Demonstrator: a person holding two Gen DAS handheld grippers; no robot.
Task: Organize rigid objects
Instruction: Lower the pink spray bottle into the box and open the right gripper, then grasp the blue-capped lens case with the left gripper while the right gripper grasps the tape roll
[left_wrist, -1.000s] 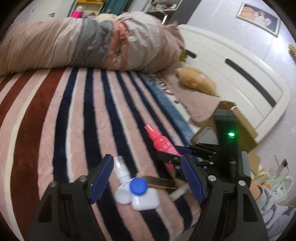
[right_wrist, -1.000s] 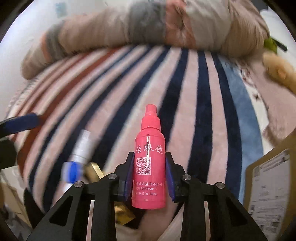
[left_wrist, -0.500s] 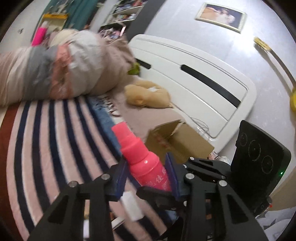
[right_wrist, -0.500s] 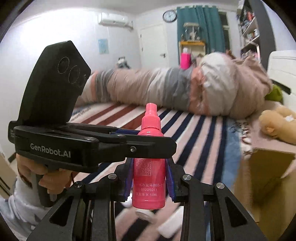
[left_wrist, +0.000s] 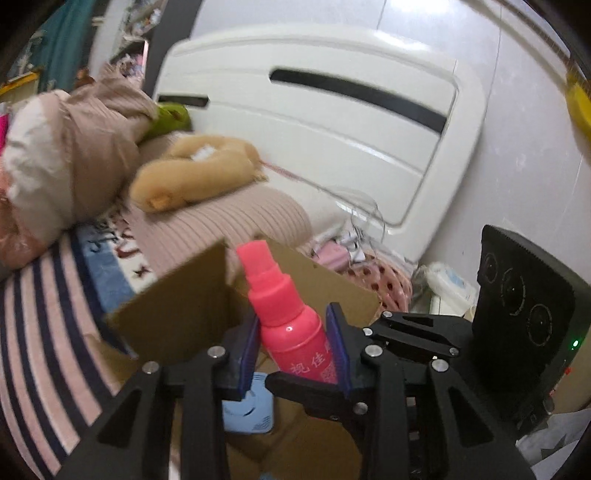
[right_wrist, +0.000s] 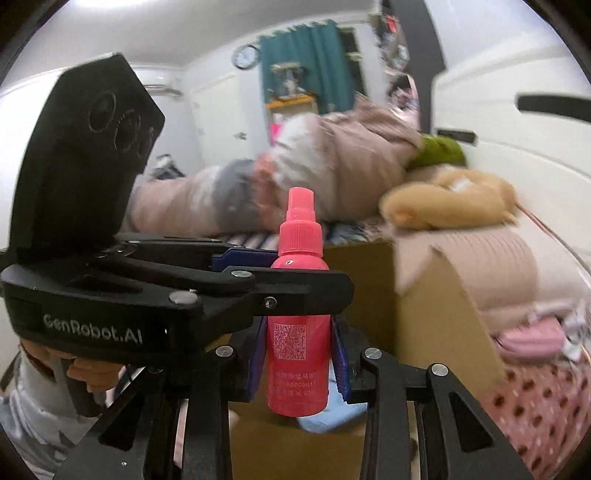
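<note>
A bed with a striped blanket (left_wrist: 44, 332) is seen behind an open cardboard box (left_wrist: 177, 317). The pink spray bottle (right_wrist: 298, 332) is held upright over the box, probably to be dropped in. It is pinched by both the right tongs (right_wrist: 298, 363) and the left tongs (left_wrist: 293, 350), whose jaws have just been closing onto it.

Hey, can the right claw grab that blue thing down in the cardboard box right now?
Probably not: the right claw is shut on the pink bottle, so it has no free grip, though the blue thing lies uncovered in the open cardboard box below.
</note>
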